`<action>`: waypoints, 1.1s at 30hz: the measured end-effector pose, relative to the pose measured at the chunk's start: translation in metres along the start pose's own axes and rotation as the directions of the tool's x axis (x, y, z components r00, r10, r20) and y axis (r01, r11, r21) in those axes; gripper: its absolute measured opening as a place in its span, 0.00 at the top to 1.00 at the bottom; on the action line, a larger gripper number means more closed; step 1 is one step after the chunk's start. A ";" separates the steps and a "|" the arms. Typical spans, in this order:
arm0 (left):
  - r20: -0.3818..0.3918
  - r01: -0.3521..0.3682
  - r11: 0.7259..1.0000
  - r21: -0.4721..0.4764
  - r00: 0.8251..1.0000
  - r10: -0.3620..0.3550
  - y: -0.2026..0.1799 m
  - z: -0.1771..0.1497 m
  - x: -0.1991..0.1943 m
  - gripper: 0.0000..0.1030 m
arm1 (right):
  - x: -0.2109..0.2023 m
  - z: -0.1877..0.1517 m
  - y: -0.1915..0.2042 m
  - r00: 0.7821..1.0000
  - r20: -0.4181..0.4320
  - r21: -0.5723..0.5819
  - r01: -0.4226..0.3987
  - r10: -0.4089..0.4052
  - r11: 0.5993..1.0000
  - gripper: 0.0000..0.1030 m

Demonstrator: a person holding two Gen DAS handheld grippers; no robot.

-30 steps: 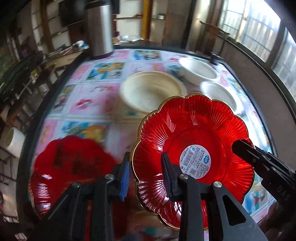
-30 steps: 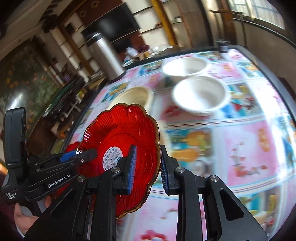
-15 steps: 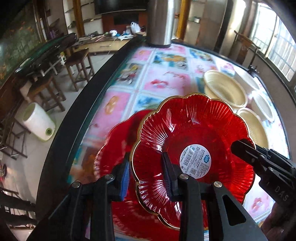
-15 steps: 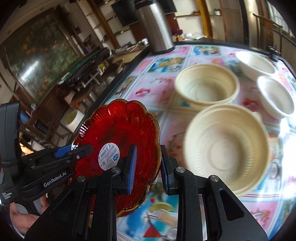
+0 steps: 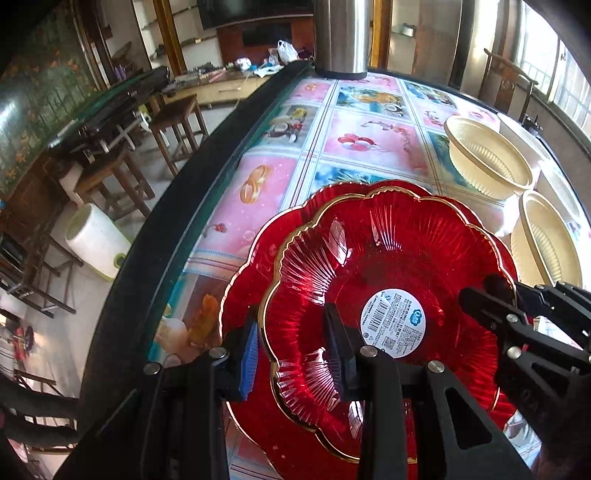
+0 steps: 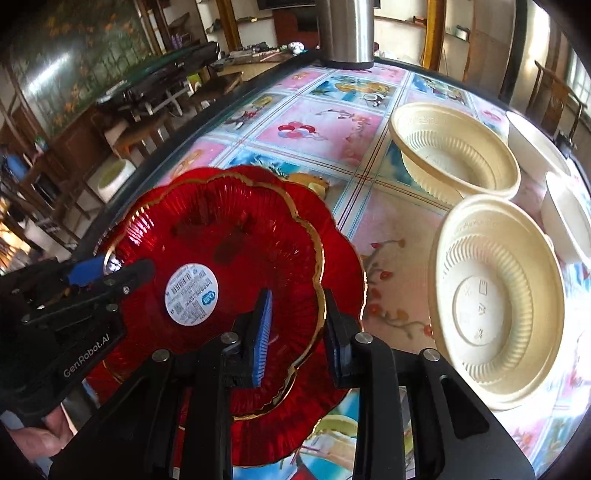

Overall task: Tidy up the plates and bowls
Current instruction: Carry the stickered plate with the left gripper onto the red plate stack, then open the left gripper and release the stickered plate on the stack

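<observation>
Count: two red scalloped plates (image 6: 229, 229), stacked at 8 o'clock. Two ribbed cream bowls (image 6: 495, 295), 3 o'clock. Two plain white bowls (image 6: 535, 147), 2 o'clock. One steel flask (image 6: 347, 29), 12 o'clock.

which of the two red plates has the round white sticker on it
The upper red plate, held at its rim between both grippers; its sticker sits at the centre. The lower red plate beneath shows none.

a tall brushed-steel cylindrical flask (image 5: 341, 37) stands at the far edge of the glass-topped bench with its pink and blue picture cloth (image 5: 354, 144). left of the flask, off the bench, stand a brown wooden stool (image 5: 177, 125) and, nearer, a white plastic bucket (image 5: 96, 240) on the floor.
</observation>
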State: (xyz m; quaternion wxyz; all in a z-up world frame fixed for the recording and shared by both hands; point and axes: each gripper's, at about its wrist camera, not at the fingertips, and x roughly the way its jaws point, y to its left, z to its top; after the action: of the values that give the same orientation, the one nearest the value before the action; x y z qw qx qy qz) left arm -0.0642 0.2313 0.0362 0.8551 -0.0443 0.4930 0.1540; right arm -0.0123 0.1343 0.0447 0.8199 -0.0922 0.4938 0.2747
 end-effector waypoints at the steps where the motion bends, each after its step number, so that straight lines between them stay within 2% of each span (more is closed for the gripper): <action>1: 0.007 -0.006 1.000 0.003 1.000 0.006 0.000 0.000 0.000 0.68 | 0.001 0.001 0.002 1.000 0.000 -0.016 0.012 -0.012 1.000 0.70; 8: 0.031 -0.018 1.000 0.001 0.999 0.018 0.001 -0.002 -0.002 0.66 | 0.002 0.002 0.008 0.999 -0.020 -0.057 0.037 -0.038 0.998 0.67; 11: 0.036 -0.007 1.000 0.022 0.999 0.006 -0.004 -0.002 -0.003 0.51 | -0.001 0.001 0.012 0.998 -0.020 -0.076 0.058 -0.060 0.995 0.67; 13: 0.053 -0.034 0.999 0.038 0.998 0.032 -0.009 -0.003 -0.005 0.43 | -0.004 0.002 0.013 0.997 -0.002 -0.084 0.076 -0.077 0.994 0.67; 15: 0.065 -0.051 0.998 0.045 0.997 0.048 -0.011 -0.004 -0.006 0.41 | -0.003 0.001 0.015 0.995 0.001 -0.099 0.095 -0.095 0.991 0.67; 17: 0.077 -0.051 0.998 0.038 0.996 0.048 -0.010 -0.004 -0.009 0.41 | -0.005 0.000 0.013 0.997 0.004 -0.087 0.077 -0.076 0.993 0.67; 20: 0.107 -0.049 0.999 0.011 0.993 0.048 -0.007 -0.002 -0.016 0.39 | -0.019 -0.003 0.007 0.997 0.058 -0.057 0.061 -0.058 0.997 0.67; 22: 0.132 -0.046 0.999 -0.009 0.990 0.047 -0.008 -0.001 -0.022 0.26 | -0.032 -0.006 0.001 0.995 0.097 -0.023 0.040 -0.038 0.999 0.67; 23: 0.147 -0.043 0.999 -0.020 0.988 0.045 -0.008 0.000 -0.025 0.24 | -0.038 -0.008 -0.002 0.993 0.111 -0.008 0.028 -0.027 1.000 0.67; 27: 0.193 -0.045 0.998 -0.043 0.980 0.052 -0.015 0.002 -0.036 0.24 | -0.054 -0.016 -0.010 0.988 0.152 0.021 0.034 -0.037 0.999 0.67; 33: 0.221 -0.019 0.998 -0.060 0.975 0.032 -0.031 0.003 -0.043 0.24 | -0.071 -0.028 -0.028 0.981 0.189 0.080 0.021 -0.036 0.997 0.67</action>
State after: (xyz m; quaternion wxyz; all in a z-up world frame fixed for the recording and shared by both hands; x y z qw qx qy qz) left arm -0.0718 0.1929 0.0724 0.9012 -0.0451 0.3902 0.1830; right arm -0.0447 0.0739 0.0883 0.8701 -0.0408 0.4221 0.2513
